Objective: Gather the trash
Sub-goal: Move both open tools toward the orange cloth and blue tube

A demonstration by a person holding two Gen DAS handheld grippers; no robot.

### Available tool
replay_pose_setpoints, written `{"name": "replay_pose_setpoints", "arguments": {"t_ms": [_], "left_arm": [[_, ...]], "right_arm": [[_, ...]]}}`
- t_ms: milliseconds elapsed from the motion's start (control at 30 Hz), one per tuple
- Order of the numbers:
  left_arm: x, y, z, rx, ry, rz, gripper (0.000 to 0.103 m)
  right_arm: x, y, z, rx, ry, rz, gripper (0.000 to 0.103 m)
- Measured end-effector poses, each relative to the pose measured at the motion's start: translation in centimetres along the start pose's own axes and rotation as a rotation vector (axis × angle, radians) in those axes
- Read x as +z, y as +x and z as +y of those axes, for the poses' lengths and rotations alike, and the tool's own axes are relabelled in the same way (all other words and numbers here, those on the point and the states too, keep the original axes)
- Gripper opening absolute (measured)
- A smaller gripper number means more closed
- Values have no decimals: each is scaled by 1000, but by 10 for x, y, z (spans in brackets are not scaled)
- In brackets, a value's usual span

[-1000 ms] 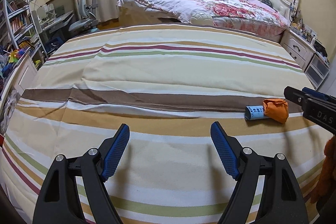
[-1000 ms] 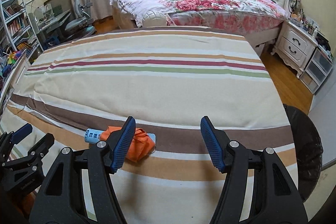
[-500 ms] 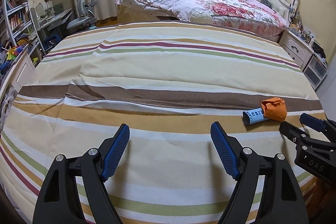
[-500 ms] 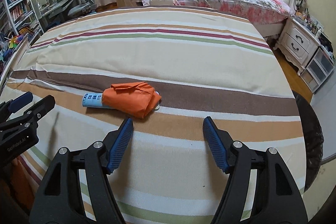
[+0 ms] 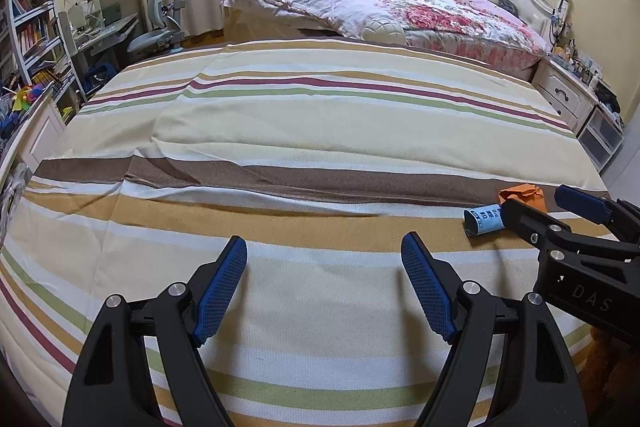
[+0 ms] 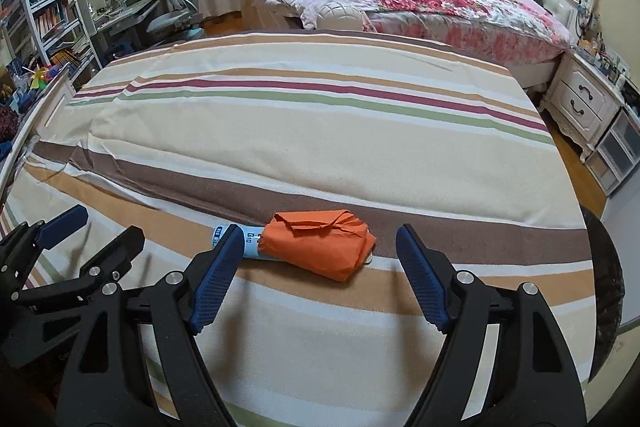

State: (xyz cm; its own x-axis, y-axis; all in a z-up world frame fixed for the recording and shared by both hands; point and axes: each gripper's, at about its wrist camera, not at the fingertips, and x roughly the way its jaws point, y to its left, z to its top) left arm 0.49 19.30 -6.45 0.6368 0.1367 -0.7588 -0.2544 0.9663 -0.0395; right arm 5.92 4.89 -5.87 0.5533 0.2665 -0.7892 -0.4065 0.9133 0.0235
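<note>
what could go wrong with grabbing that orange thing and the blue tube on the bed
The orange wrapper lies partly over the blue tube, so the open right gripper, whose jaws have just been opening, may lift only one and leave the other.

The striped bedsheet is loose and wrinkled; fingertips coming in low could pinch fabric too.

The left gripper is open over bare sheet nearby; the two grippers could bump if both reach in.
</note>
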Motion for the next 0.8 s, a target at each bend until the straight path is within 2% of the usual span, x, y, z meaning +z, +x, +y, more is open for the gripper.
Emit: {"name": "replay_pose_setpoints", "arguments": {"t_ms": [133, 267, 433, 567, 800], "left_arm": [[0, 2, 1, -8, -8, 8, 77], [-1, 2, 2, -10, -8, 6, 77], [-1, 1, 0, -5, -4, 4, 77], [-1, 0, 0, -3, -1, 2, 77], [-2, 0, 1, -6, -6, 1, 77]], "right_arm": [[-8, -3, -9, -41, 10, 1, 75], [-17, -6, -24, -71, 26, 10, 64], [-20, -7, -35, -51, 72, 20, 65], [-11, -10, -21, -29, 49, -9, 72], [1, 4, -3, -18, 17, -3, 73]]}}
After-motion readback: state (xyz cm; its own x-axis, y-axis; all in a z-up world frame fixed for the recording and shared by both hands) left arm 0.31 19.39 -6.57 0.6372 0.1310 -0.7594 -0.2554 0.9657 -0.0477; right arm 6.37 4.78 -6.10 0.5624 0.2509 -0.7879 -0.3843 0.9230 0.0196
